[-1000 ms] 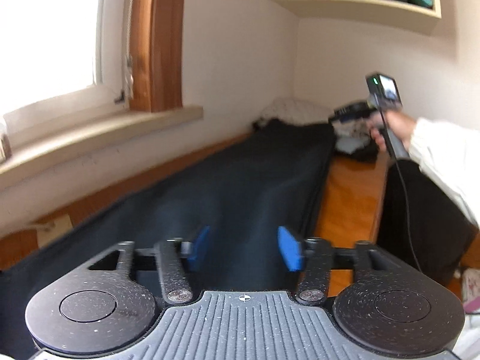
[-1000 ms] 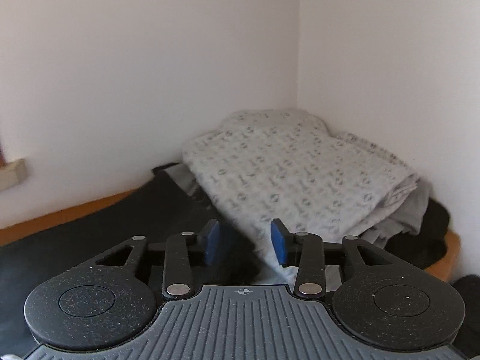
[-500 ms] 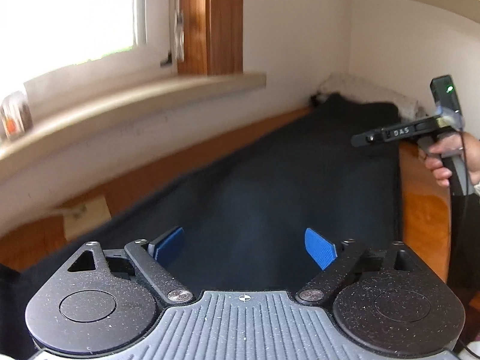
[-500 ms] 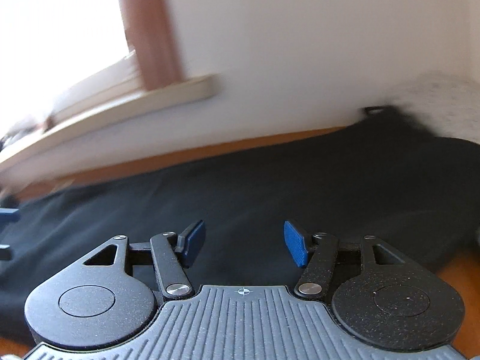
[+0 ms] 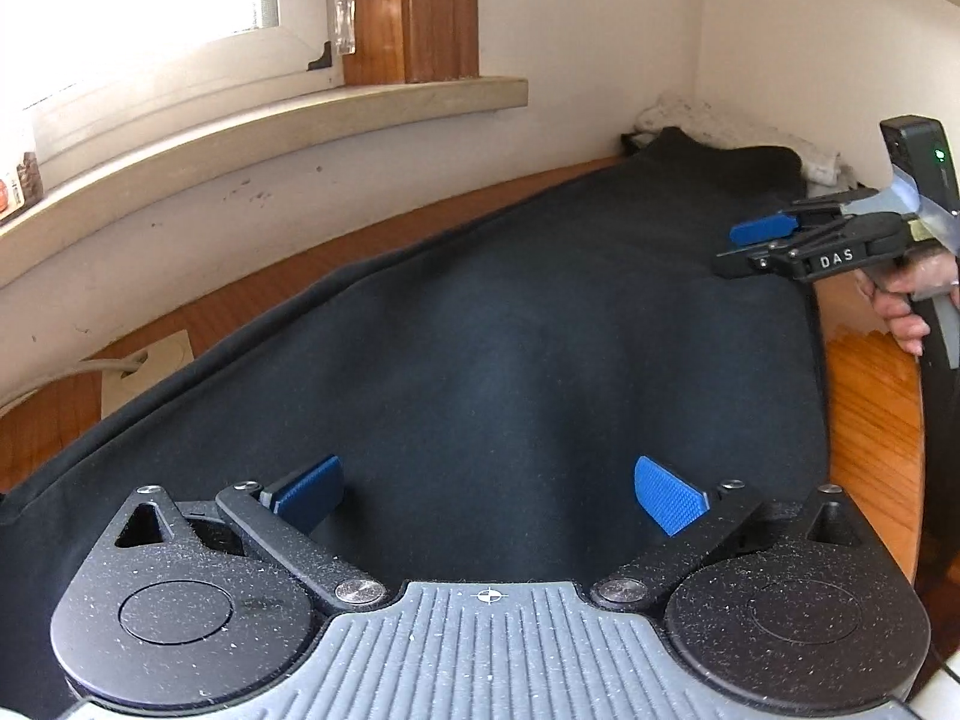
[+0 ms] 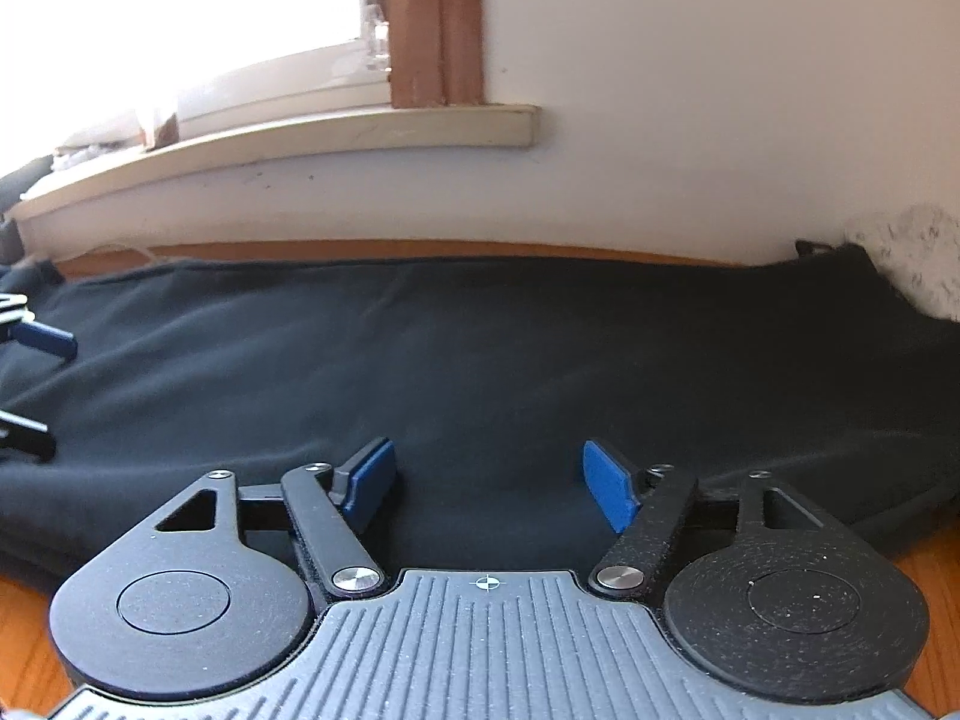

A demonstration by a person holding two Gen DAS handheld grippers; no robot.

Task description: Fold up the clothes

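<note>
A long black garment point(image 5: 510, 312) lies flat along a wooden table point(image 5: 864, 420) under the window. My left gripper point(image 5: 489, 495) hovers over one end of it, jaws still opening wide, nothing between the blue pads. My right gripper point(image 6: 489, 483) faces the garment point(image 6: 480, 360) from its long side, jaws opening, with only flat cloth below them. In the left wrist view the right gripper point(image 5: 756, 243) shows at the far right, held by a hand point(image 5: 900, 306). In the right wrist view the left gripper's fingers point(image 6: 42, 339) show at the left edge.
A stone windowsill point(image 5: 270, 120) and white wall run behind the table. A pile of light patterned cloth point(image 5: 720, 120) sits in the far corner beyond the garment. A beige tag with a cable point(image 5: 144, 372) lies on the wood near the wall.
Both grippers opened wider and dropped toward the black garment. The right gripper swung away from the patterned cloth pile to face the garment's long side. The left view tilted down.
</note>
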